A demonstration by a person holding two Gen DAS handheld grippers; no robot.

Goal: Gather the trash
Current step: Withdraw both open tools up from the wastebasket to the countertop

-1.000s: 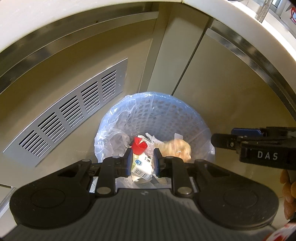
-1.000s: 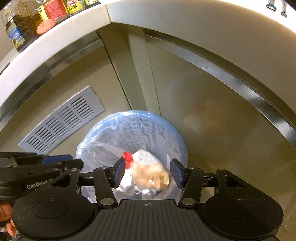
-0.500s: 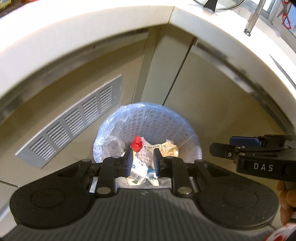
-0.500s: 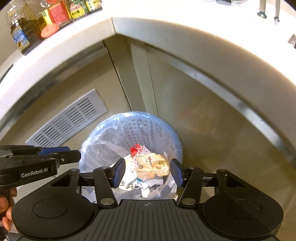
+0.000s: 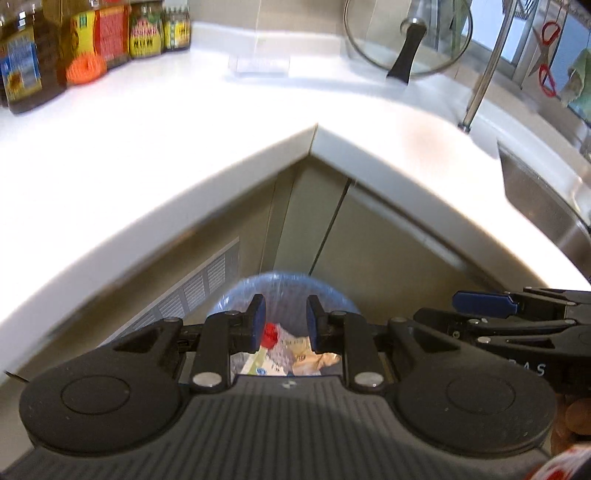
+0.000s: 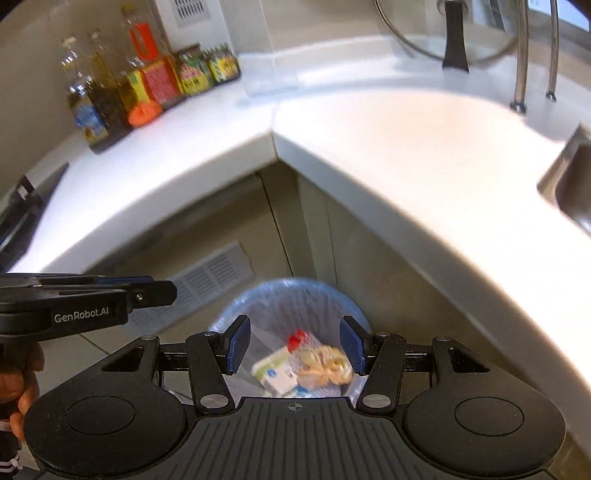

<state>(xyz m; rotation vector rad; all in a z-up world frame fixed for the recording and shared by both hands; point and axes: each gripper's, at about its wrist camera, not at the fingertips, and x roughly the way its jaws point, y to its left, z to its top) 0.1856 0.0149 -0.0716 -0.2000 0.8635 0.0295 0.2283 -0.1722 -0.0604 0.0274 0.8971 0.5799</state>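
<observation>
Below, a round perforated bin (image 6: 291,295) lined with thin clear plastic holds a red-capped carton (image 6: 275,373) and crumpled netted wrapper (image 6: 325,369); both tools, left (image 5: 282,325) and right (image 6: 293,350), hang parted and empty beside the glossy white bench (image 6: 388,147).

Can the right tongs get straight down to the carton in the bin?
Probably yes: the right tongs are open and empty above the bin, whose mouth is uncovered, with the carton on top.

A home kitchen: white corner tabletop (image 6: 388,147), sauce bottles (image 6: 110,99) at ten o'clock, glass pot lid (image 5: 408,35) at one, steel sink (image 5: 546,199) at three.
</observation>
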